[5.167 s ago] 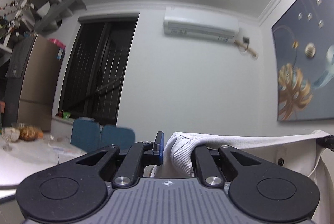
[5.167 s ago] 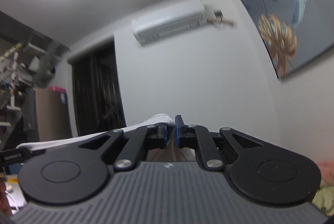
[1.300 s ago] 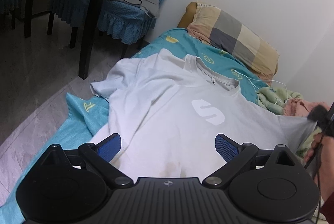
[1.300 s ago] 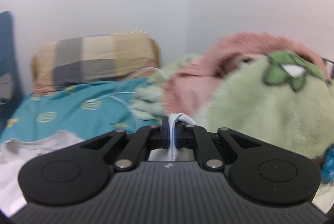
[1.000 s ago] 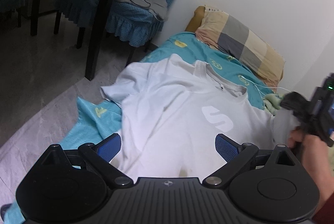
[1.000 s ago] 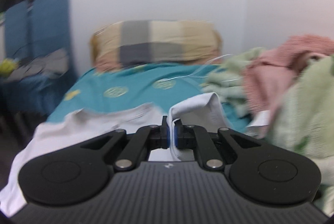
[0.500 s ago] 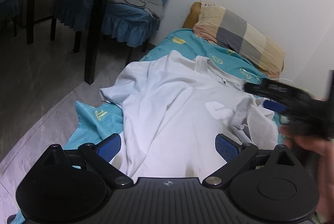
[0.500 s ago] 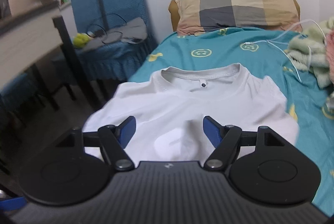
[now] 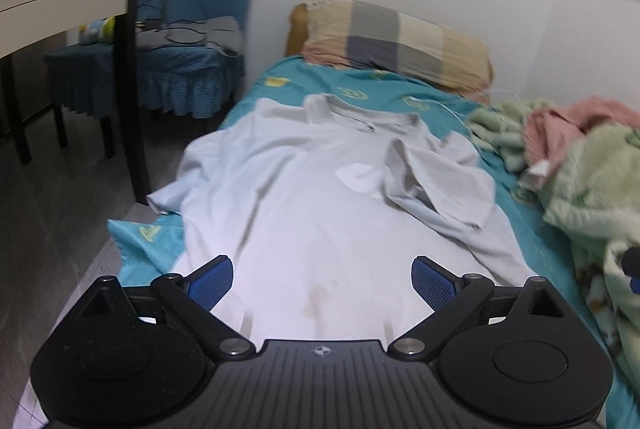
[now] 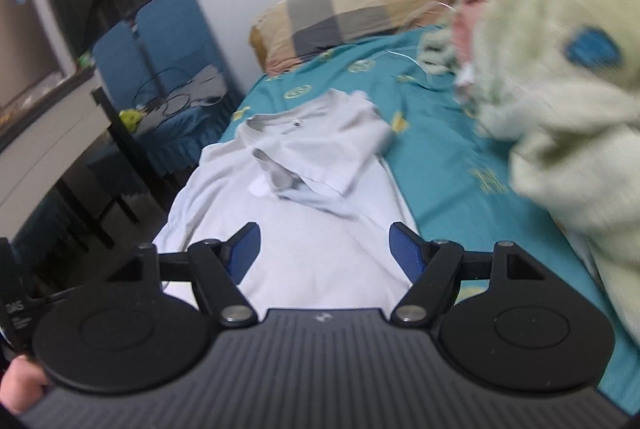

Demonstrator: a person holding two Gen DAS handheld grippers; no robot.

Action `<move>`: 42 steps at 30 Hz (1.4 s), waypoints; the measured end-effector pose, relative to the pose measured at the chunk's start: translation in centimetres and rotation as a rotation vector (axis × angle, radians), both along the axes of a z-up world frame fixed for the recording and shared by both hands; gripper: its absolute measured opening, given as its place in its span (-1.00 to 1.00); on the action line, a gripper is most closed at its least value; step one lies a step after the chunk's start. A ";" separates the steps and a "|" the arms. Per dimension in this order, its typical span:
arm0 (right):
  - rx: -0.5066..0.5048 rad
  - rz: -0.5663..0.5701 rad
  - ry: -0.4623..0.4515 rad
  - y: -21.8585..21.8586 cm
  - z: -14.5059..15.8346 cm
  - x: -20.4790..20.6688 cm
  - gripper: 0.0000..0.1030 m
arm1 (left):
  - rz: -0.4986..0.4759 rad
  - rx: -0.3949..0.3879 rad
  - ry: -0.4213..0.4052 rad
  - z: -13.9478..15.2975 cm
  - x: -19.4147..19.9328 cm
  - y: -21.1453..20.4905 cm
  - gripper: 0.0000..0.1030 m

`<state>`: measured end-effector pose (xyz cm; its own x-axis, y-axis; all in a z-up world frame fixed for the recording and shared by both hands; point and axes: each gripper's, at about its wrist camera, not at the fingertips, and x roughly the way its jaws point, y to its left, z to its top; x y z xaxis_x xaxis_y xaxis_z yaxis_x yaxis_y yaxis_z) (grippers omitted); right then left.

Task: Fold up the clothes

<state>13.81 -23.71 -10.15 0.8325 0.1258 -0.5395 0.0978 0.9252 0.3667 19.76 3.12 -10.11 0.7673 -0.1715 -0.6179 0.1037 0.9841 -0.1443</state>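
T-shirt (image 9: 304,213) on bed (image 9: 532,241), pillow (image 9: 396,45) behind, blankets (image 9: 592,181) right, chairs (image 9: 192,29) left.

My left gripper (image 9: 322,279) hangs with its jaws spread wide, blue pads (image 9: 210,281) facing each other and gripping nothing. My right gripper (image 10: 325,249) is likewise wide apart and empty, its blue pads (image 10: 404,249) angled outward. A bit of a hand (image 10: 18,391) shows at the right view's lower left corner.
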 end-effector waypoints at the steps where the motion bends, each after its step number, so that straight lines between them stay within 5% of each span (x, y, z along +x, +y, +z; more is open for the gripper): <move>1: 0.010 -0.005 0.002 -0.3 -0.3 -0.5 0.41 | -0.012 0.005 0.003 -0.1 -0.3 -0.3 0.88; 23: -0.071 -0.058 -0.045 -2.2 -0.5 -0.7 0.41 | -0.175 0.208 -0.025 -2.2 -1.2 -5.4 0.72; 35: 0.027 -0.135 0.017 -5.5 -2.0 0.9 0.41 | -0.336 0.330 -0.142 -2.2 7.7 -13.1 0.42; 42: 0.068 -0.173 0.073 -6.6 -4.3 3.5 0.41 | -0.439 0.335 -0.160 -4.6 13.5 -16.0 0.29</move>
<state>17.31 -30.34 -14.49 0.8039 0.0221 -0.5943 0.2820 0.8657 0.4136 33.27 -12.90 -14.75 0.7571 -0.3100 -0.5750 0.5075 0.8334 0.2188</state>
